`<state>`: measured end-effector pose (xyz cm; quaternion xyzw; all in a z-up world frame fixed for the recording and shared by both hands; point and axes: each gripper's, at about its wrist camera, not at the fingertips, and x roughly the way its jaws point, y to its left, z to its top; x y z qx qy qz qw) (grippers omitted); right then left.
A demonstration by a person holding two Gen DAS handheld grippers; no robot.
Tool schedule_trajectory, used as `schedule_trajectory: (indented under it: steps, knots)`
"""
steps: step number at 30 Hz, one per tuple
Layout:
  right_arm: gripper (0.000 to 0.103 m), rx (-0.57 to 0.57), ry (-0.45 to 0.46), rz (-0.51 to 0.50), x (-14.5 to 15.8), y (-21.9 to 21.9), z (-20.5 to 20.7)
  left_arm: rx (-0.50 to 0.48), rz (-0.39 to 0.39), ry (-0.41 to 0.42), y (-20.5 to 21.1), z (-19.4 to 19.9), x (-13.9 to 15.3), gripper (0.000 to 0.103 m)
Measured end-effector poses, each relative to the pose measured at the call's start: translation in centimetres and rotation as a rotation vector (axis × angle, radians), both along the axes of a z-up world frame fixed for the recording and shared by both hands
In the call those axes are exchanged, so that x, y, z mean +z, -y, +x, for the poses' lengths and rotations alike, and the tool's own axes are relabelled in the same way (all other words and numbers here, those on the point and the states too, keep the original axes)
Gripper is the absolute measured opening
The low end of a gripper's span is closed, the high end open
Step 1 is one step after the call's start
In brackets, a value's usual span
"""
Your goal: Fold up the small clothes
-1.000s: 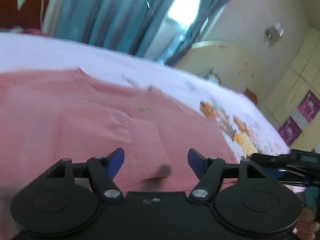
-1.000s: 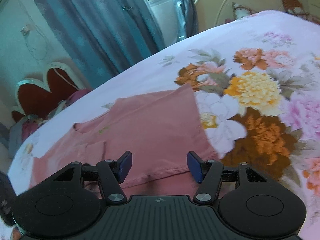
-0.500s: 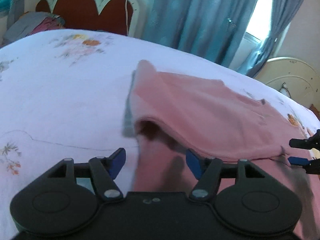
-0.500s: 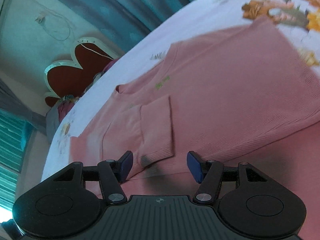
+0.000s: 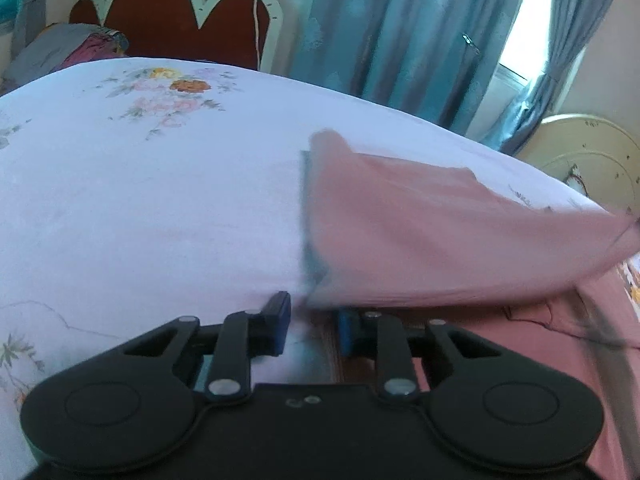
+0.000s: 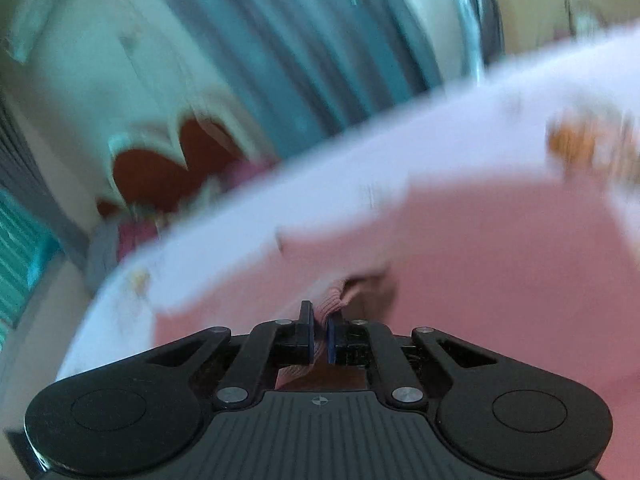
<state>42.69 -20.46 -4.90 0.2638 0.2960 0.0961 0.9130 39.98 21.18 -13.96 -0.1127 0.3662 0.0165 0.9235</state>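
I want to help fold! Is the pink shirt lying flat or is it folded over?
Partly folded over. One part of the pink shirt is lifted and doubled above the rest, and the right gripper pinches a bunched bit.

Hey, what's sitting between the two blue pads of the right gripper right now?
A bunched, ribbed fold of the pink garment is pinched between the pads of the right gripper, which are nearly closed on it. The right wrist view shows this.

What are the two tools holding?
The right tool pinches a bunched fold of the pink sweater. The left tool is partly closed around its edge; grip unclear.
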Motion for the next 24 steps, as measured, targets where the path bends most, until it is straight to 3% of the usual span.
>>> schedule_trajectory:
  steps: [2,4,6,9,20,24]
  knots:
    - [0.005,-0.019,0.03,-0.076,0.5,0.9,-0.8,-0.011,0.011,-0.001,0.1,0.1,0.0,0.024]
    - [0.005,0.001,-0.106,-0.152,-2.3,1.6,0.0,-0.009,0.005,0.001,0.0,0.0,0.0,0.024]
    - [0.005,0.008,-0.184,-0.153,-4.7,2.1,0.1,-0.009,0.003,0.003,-0.1,0.0,0.0,0.024]
    - [0.005,-0.002,-0.19,-0.136,-5.9,2.2,-0.9,-0.011,-0.002,0.001,-0.2,0.1,0.0,0.024]
    - [0.005,-0.014,-0.231,-0.116,-7.1,2.4,-1.6,-0.03,0.01,-0.018,-0.3,0.5,0.2,0.024]
    - [0.006,-0.022,-0.293,-0.138,-8.6,2.4,-0.8,-0.111,0.057,-0.063,0.0,1.2,0.7,0.03]
